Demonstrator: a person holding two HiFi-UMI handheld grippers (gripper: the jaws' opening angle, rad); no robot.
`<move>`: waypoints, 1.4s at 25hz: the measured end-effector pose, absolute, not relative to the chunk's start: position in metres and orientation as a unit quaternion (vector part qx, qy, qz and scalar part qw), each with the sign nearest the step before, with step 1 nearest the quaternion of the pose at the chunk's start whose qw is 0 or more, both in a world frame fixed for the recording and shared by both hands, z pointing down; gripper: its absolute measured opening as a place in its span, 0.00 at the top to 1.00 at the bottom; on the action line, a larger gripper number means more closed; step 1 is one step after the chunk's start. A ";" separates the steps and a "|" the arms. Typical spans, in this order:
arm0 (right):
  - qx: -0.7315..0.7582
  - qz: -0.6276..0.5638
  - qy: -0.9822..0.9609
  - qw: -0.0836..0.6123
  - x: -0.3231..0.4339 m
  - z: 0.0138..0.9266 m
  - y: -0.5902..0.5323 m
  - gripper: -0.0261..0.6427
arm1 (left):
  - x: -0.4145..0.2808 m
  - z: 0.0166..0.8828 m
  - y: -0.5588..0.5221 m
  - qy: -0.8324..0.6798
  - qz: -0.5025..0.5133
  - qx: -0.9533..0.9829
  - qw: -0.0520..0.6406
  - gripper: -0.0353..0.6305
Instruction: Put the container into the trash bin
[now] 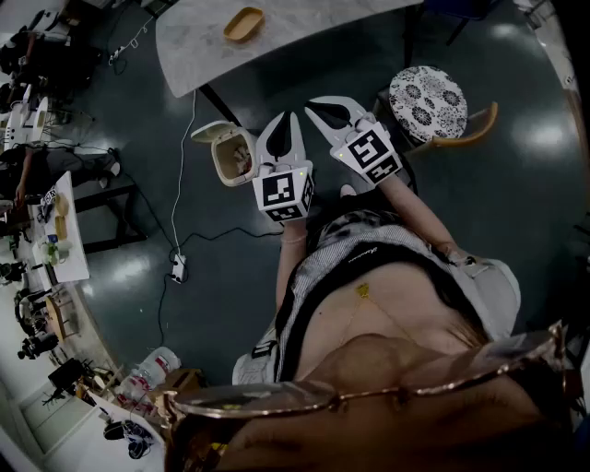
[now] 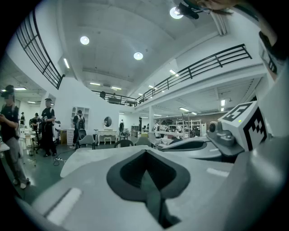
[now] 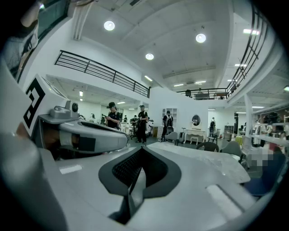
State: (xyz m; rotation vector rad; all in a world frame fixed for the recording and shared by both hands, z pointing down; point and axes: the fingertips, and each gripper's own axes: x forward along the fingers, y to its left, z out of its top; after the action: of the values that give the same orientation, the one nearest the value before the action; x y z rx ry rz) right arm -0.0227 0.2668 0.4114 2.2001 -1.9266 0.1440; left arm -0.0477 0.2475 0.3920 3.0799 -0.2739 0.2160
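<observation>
Head view: I see the container (image 1: 244, 23) on the table (image 1: 304, 28), well beyond the trash bin (image 1: 219, 159). My left gripper (image 1: 287, 120), beside that bin, looks nearer than my right gripper (image 1: 323, 106). Both are pressed together, pinching nothing.

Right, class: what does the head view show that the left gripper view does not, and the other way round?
Only the head view shows the trash bin on the floor with its lid open, the tan container lying on the table, and a patterned stool. Only the left gripper view shows ceiling lights, a balcony railing and people standing at the left. Both show that table, the left tool, shut with nothing in it, and the right tool beside it.
</observation>
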 end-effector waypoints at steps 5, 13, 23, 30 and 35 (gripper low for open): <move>0.737 0.058 -0.668 0.090 -0.023 0.411 0.271 0.92 | -0.048 0.390 0.251 -0.085 0.064 0.993 0.041 0.94; 0.732 0.079 -0.672 0.083 -0.014 0.419 0.261 0.92 | -0.048 0.397 0.230 -0.091 0.067 0.992 0.062 0.94; 0.746 0.075 -0.657 0.075 0.024 0.421 0.200 0.92 | -0.005 0.407 0.174 -0.059 0.070 0.993 0.069 0.94; 0.756 0.075 -0.646 0.076 0.050 0.415 0.148 0.92 | 0.026 0.400 0.125 -0.030 0.069 0.995 0.073 0.94; 0.761 0.078 -0.639 0.076 0.060 0.416 0.122 0.93 | 0.037 0.401 0.101 -0.014 0.074 0.994 0.077 0.94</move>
State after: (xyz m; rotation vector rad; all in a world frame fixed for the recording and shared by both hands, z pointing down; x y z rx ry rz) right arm 0.0603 0.1222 0.4164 2.2815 -1.9162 0.2331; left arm 0.0369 0.1007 0.4013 2.9798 -0.0416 0.2232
